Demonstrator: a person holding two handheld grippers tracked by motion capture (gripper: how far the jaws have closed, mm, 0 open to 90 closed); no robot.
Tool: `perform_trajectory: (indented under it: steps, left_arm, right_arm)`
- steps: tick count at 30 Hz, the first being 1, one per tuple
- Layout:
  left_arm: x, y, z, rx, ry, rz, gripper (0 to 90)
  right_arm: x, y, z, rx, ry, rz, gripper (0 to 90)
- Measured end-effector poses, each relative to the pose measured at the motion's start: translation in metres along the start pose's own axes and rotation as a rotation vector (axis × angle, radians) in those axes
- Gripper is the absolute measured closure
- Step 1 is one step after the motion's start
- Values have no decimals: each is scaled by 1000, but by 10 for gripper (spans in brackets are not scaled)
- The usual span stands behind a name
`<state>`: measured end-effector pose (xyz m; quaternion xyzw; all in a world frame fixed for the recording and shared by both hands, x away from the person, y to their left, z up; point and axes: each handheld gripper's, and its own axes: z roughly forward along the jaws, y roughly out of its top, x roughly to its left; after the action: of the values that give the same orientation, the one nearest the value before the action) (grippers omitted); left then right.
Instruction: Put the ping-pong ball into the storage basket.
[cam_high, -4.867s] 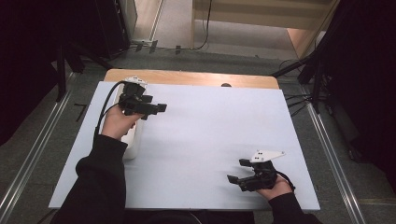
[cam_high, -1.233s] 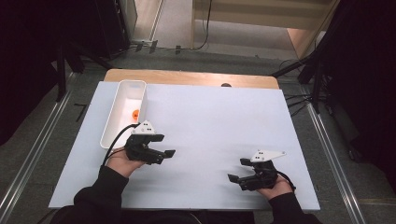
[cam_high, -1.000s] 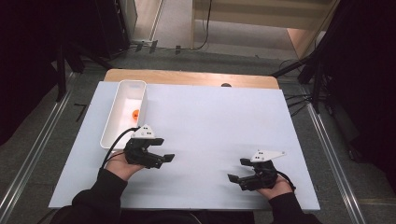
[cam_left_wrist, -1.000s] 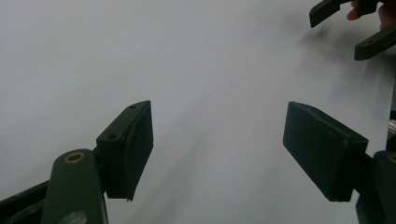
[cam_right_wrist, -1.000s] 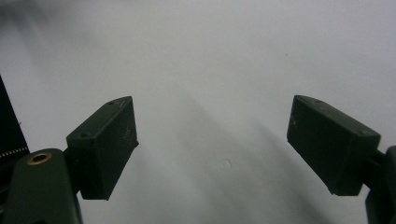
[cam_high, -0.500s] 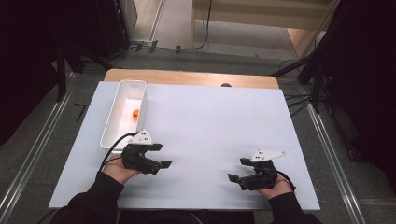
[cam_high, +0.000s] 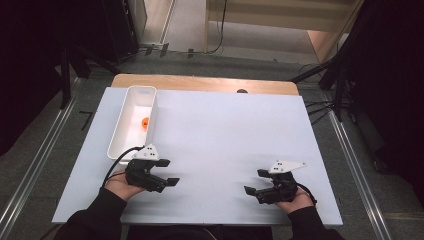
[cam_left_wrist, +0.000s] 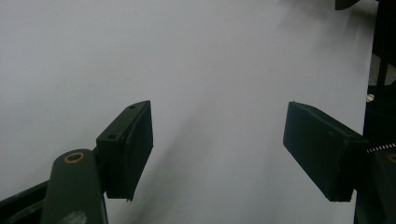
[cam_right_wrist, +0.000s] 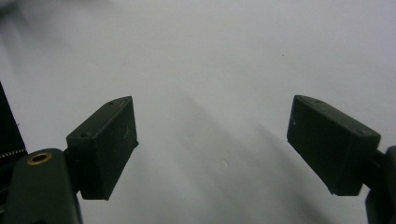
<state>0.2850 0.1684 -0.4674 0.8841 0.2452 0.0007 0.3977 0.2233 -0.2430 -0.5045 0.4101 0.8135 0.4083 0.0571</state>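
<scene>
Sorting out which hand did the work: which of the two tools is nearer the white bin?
The left tool, near the bin's near end; the right tool sits far across the table.

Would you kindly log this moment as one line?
left tongs: open, empty | right tongs: open, empty | orange ball: in white tray | hands: low over table

On the surface (cam_high: 225, 135), a long bin (cam_high: 131, 122) lies toward ten o'clock, running from near to far, with a small ball (cam_high: 145, 122) in it about midway along. The left tongs (cam_high: 167, 181) sit at about seven o'clock, just nearer than the bin's near end and pointing toward three o'clock. The right tongs (cam_high: 254, 184) sit at about five o'clock, well apart from the left ones and pointing back toward nine o'clock.
</scene>
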Motion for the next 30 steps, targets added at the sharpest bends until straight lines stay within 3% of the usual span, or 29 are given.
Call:
perform_trajectory:
  steps: [5,12,22,30]
  left_arm:
    - [1,-4,0,12,-10,-11,248]
    - [2,-8,-2,36,13,20,248]
    - [1,-17,-5,42,-7,13,248]
    - [1,-23,-9,53,-10,38,248]
  right_arm:
    - [0,0,0,-1,-1,-1,146]
    - [0,0,0,0,0,-1,146]
    - [0,0,0,-3,-2,-5,145]
    - [1,0,0,2,-2,-5,145]
